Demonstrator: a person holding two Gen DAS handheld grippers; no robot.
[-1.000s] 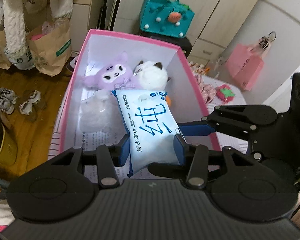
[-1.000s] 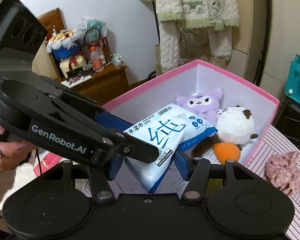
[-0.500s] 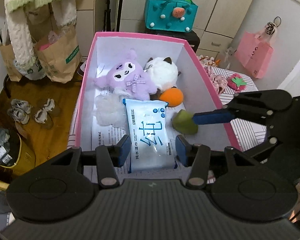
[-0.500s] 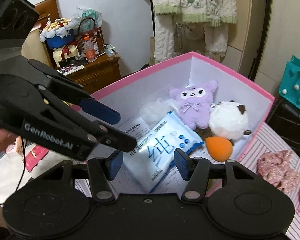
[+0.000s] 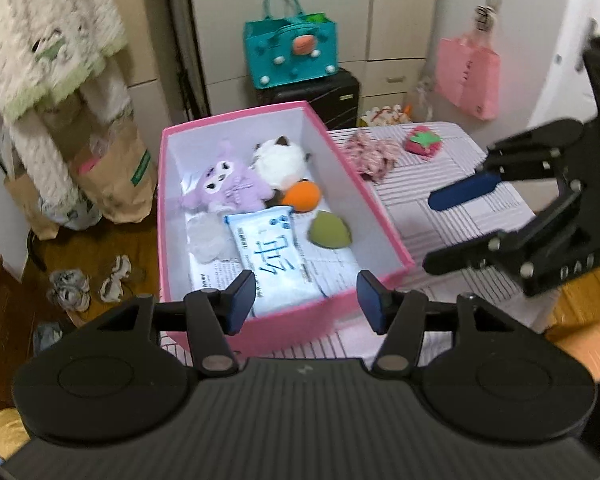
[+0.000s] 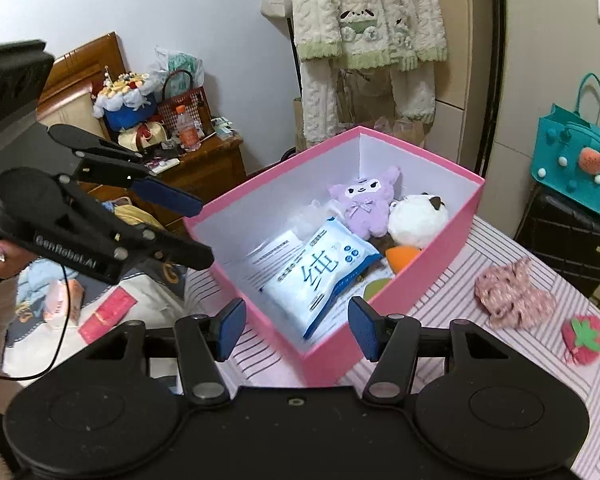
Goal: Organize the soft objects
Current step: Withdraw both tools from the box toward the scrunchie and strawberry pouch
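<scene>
**Two soft things not boxed yet, and a couple of ways this could go sideways**

Both tongs are spread apart and holding nothing. The left gripper [image 5: 306, 300] hovers over the near end of the pink box [image 5: 384, 220], and the right gripper [image 6: 296, 328] hangs by the box's near corner.

Inside the box: wet wipes pack [image 5: 274, 260] lying flat in the middle, purple plush [image 5: 224, 184] and white plush [image 5: 280, 162] at the far end, orange sponge [image 5: 302, 196] and green sponge [image 5: 330, 232] along the right wall.

Outside the box, on the striped cloth [image 6: 440, 300] to its right, sit the pink scrunchie [image 6: 510, 296] and, further from the box, the strawberry toy [image 6: 584, 338].

My guess at risks: the scrunchie is floppy, so a shallow pinch could slip off or snag the cloth with it. Swinging over low could clip the box wall and shove it. The two grippers are also close enough to bump.
</scene>
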